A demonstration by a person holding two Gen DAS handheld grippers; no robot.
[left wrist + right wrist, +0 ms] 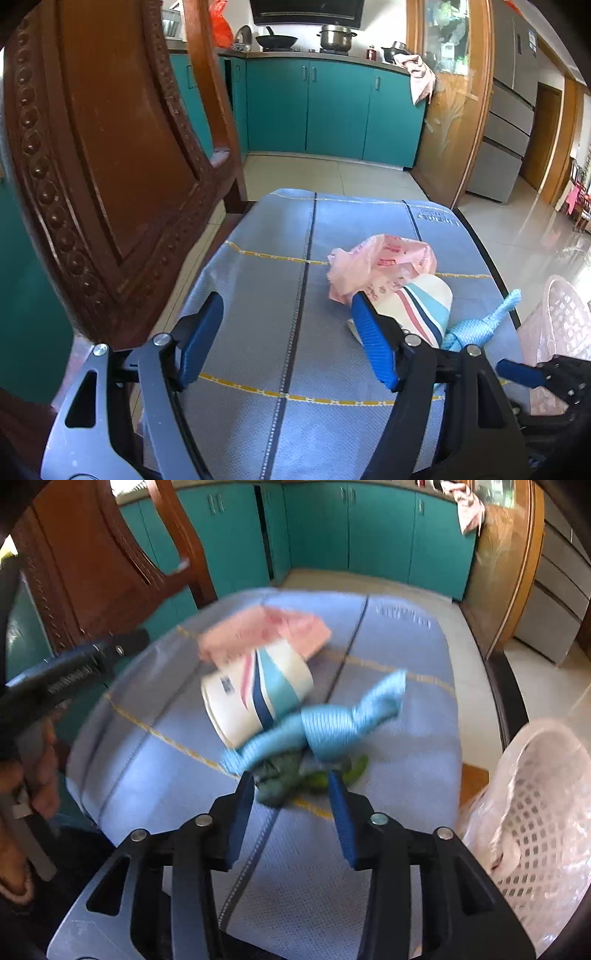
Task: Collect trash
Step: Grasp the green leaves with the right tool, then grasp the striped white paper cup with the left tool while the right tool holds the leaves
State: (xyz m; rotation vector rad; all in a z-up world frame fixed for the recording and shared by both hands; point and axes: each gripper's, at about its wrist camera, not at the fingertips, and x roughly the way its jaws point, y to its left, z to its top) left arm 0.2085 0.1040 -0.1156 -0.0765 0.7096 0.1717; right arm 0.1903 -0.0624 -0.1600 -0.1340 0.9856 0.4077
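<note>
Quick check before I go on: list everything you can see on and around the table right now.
Paper cup: one, white with blue and red stripes, on its side mid-table.
Plastic bag: one, pink, crumpled behind the cup.
Cloth: one, light blue, knotted, right of the cup.
Green scraps: a small heap, under the cloth.
Basket: one, pink, bag-lined, right of the table.
Tablecloth: one, blue.
Chair: one, brown wood, left.
Left gripper: open, empty.
Right gripper: open, at the scraps.
</note>
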